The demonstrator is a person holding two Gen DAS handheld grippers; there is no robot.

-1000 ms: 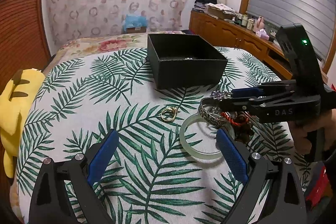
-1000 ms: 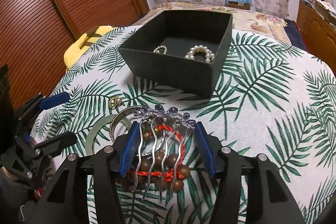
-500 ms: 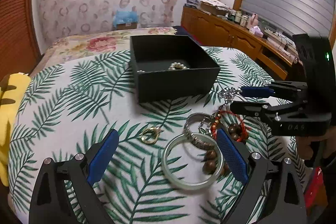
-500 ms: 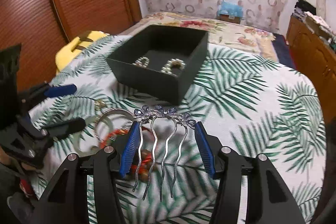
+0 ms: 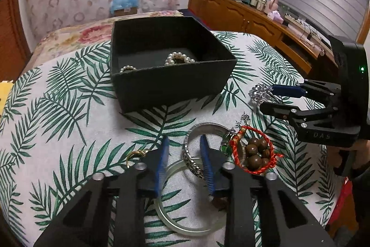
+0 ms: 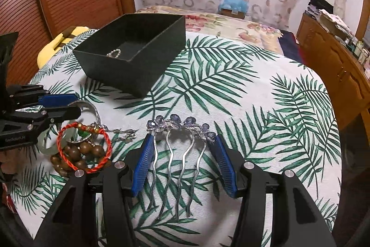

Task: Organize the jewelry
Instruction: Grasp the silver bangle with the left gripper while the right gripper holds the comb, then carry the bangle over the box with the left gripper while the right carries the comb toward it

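A black open box [image 5: 171,75] [image 6: 134,54] stands on the palm-leaf cloth with pearl pieces [image 5: 179,59] inside. My right gripper [image 6: 182,152] is shut on a silver hair comb [image 6: 180,147] with blue stones, held above the cloth right of the pile; it shows in the left wrist view [image 5: 266,96]. My left gripper [image 5: 183,154] has narrowed around a silver bangle [image 5: 192,161], which lies on a pale green jade bangle [image 5: 185,223]. A red cord bracelet [image 5: 253,151] [image 6: 83,147] rings brown wooden beads [image 5: 255,154]. A gold ring [image 5: 136,155] lies left of the left finger.
A yellow plush toy [image 6: 57,43] lies at the table's left edge. A wooden sideboard [image 5: 254,17] with clutter runs along the right wall. A bed with a floral cover [image 6: 226,22] is behind the table. The left gripper shows in the right wrist view [image 6: 57,105].
My left gripper's fingers closed in from wide open to either side of the silver bangle. My right gripper lifted the comb off the pile and carried it right.
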